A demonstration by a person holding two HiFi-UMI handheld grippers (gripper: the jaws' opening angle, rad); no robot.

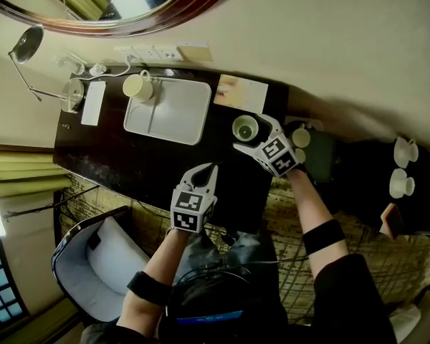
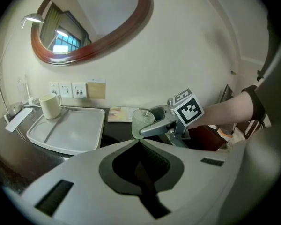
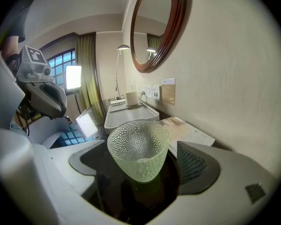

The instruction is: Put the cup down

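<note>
Pebbled green glass cup [image 3: 138,146] upright on dark worktop [image 1: 150,167], between right gripper [image 3: 139,165] jaws, spread wide, pads clear. Left gripper [image 2: 139,143] closed, empty. Cup likely light, rigid, slick, breakable: take sidewalls, mid-height.

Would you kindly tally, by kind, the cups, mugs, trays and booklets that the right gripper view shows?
Green glass cup: 1
Cream mug: 1
White tray: 1
Booklet: 1
Total: 4
</note>
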